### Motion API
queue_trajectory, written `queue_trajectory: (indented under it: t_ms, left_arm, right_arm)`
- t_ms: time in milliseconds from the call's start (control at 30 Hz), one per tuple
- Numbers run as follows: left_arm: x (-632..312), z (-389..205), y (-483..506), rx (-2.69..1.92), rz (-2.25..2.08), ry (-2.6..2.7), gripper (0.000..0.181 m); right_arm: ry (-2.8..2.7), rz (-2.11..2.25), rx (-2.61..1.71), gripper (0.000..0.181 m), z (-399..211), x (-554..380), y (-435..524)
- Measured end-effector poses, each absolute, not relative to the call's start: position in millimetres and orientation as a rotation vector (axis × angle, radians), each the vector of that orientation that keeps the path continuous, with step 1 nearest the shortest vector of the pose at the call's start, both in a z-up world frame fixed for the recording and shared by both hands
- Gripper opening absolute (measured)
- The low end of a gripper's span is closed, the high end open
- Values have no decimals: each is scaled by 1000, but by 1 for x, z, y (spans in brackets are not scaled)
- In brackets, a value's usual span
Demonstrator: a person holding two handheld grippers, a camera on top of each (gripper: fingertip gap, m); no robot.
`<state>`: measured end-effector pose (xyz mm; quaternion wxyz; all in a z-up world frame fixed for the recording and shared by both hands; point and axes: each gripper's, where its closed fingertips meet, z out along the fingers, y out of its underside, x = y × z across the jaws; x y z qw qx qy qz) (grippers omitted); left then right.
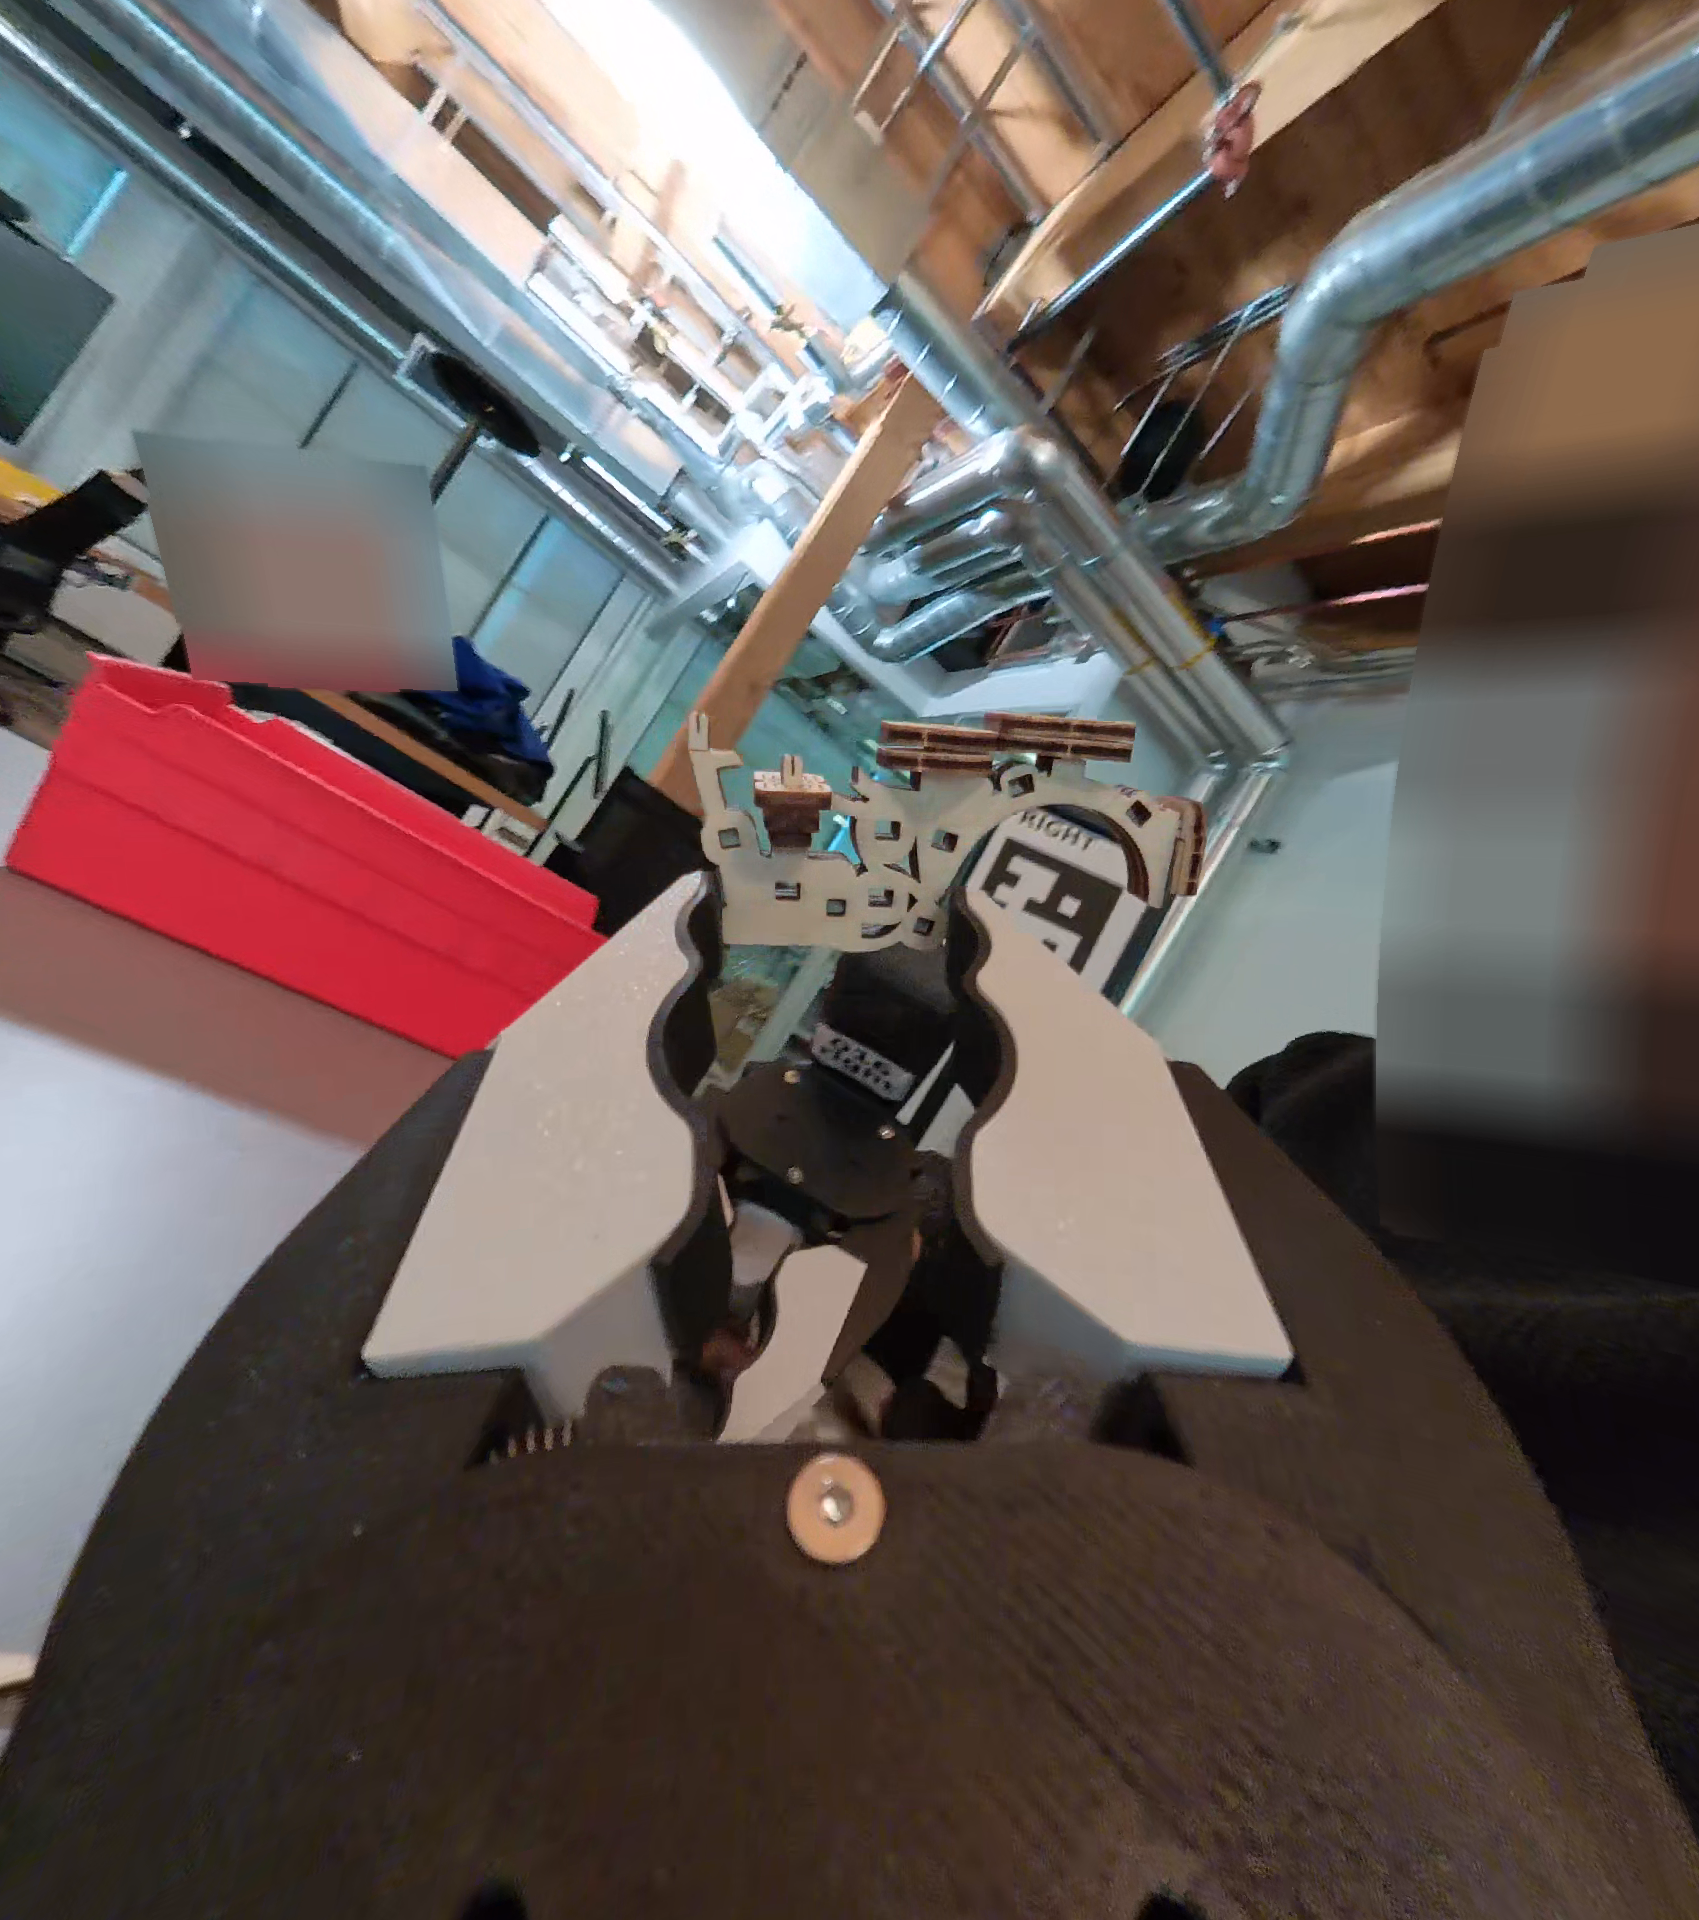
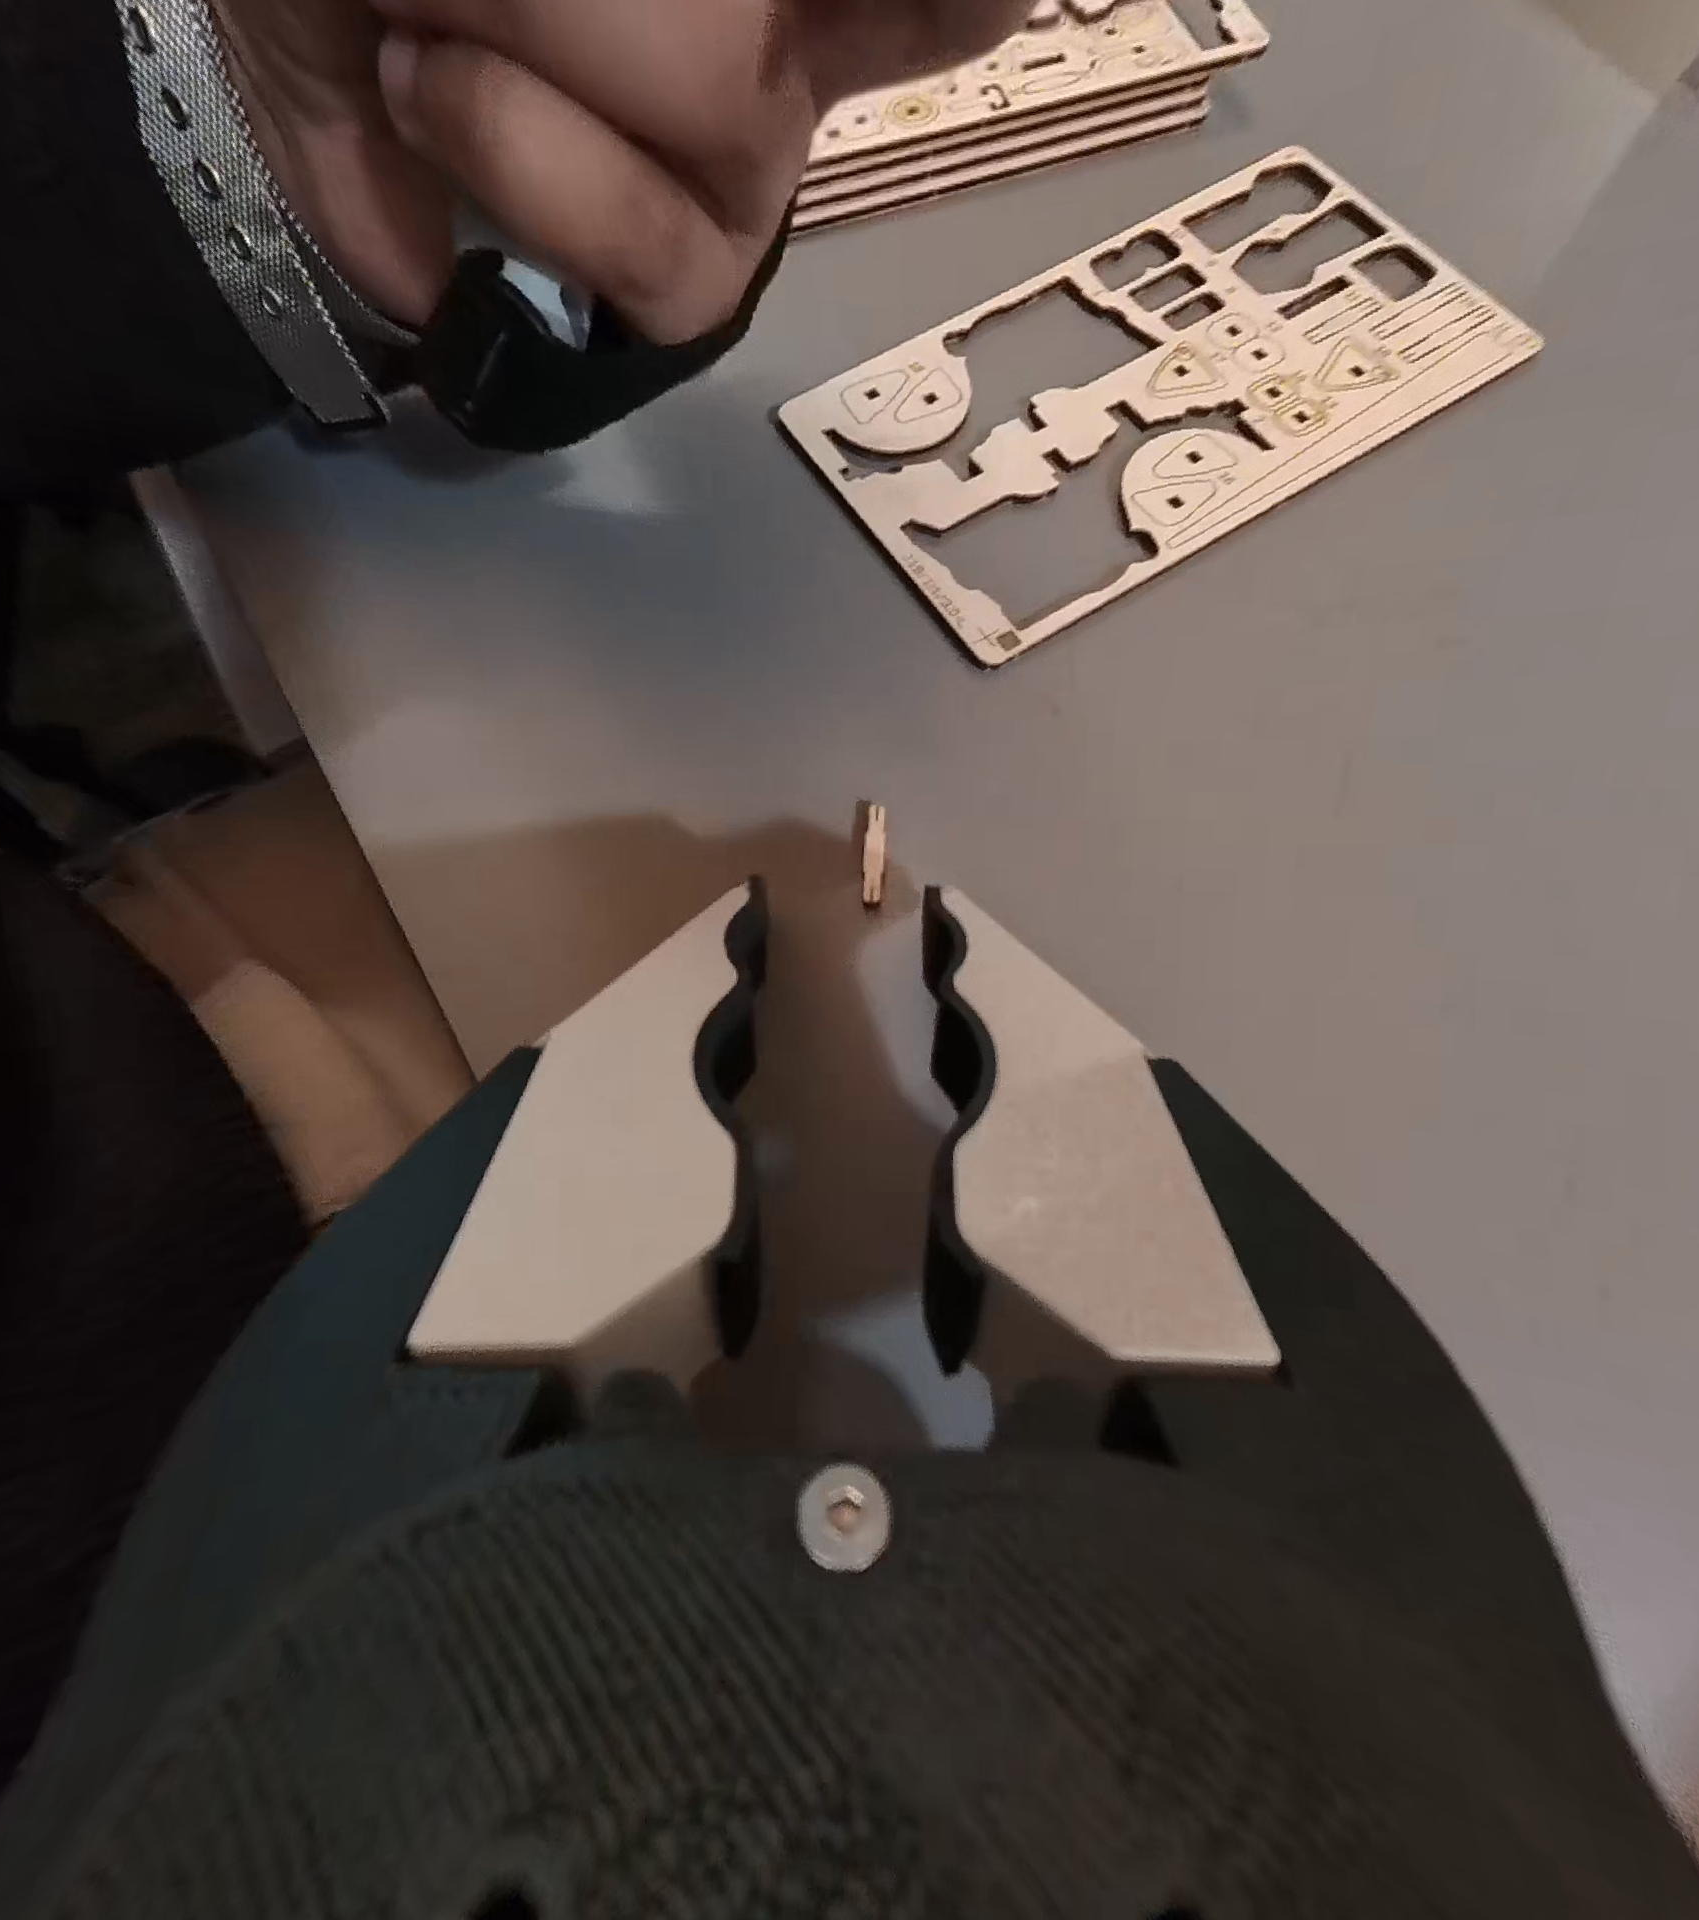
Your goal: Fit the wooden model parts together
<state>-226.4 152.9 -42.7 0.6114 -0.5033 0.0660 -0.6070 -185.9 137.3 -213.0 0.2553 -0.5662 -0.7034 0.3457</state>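
Observation:
My left gripper (image 1: pixel 824 927) is shut on a partly built wooden model (image 1: pixel 938 821), a pale laser-cut plate with small dark-edged blocks slotted in along its top. It holds the model up in the air, tilted toward the ceiling. The right gripper's tagged body (image 1: pixel 1053 904) shows just behind the model. In the right wrist view my right gripper (image 2: pixel 845 899) is open and empty, low over the grey table (image 2: pixel 1344 935). A tiny wooden peg (image 2: pixel 869 852) lies on the table just beyond its fingertips, nearer the right finger.
A wooden sheet with many cut-out holes (image 2: pixel 1157 416) lies flat beyond the peg, and a stack of uncut sheets (image 2: pixel 1011 104) lies behind it. A person's hand and dark sleeve (image 2: pixel 564 135) hang over the table's left edge. A red box (image 1: pixel 305 842) stands on the table. The tips of one gripper are about 15 centimeters away from the tips of the other.

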Motion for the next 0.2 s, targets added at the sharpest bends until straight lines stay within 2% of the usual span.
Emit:
queue_trajectory:
  t_ms: [100, 200]
  left_arm:
    - [-227, -37, 144, -1104, -1495, 163, 41]
    - [-223, -32, 133, -1055, -1575, 202, 41]
  right_arm:
    - [-1939, 916, -1544, 23, -217, -189, 136]
    - [-1967, 902, -1517, 4, -218, -194, 133]
